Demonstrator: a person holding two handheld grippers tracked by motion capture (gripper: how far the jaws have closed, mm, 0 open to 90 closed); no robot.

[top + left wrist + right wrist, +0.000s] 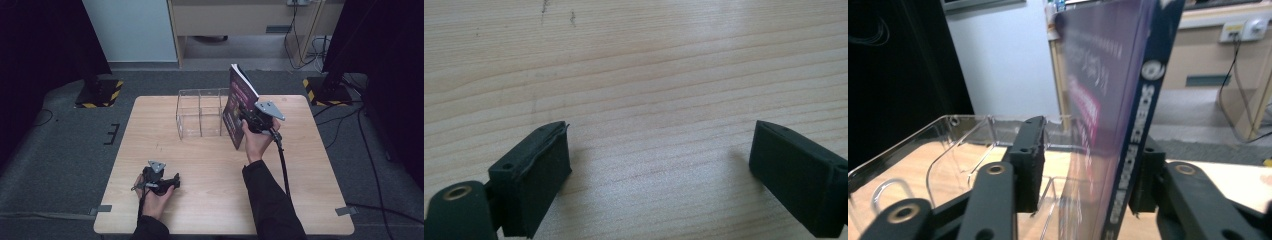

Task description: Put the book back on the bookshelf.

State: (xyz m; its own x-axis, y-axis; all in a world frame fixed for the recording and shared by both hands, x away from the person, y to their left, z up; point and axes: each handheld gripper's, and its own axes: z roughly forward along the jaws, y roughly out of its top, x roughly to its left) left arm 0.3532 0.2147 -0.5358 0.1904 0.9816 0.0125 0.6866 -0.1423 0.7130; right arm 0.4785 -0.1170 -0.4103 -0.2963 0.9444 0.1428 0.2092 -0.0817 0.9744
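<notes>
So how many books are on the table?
1. The purple book stands upright on the wooden table, beside the clear plastic holder and between the jaws of the right gripper. No others can be seen.

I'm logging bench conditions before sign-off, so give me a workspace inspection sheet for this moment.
Surface: wooden table, faint marks, otherwise bare.
Job's things: purple book upright on its edge beside the clear acrylic organizer.
Clutter: nothing seen.
Grippers: right gripper open, book between its jaws with a gap at one pad; left gripper open, empty, resting low on the table.
Cables: right gripper's cable trails toward the person; more on the floor.
Surroundings: black curtains, striped stand bases, grey floor.
</notes>
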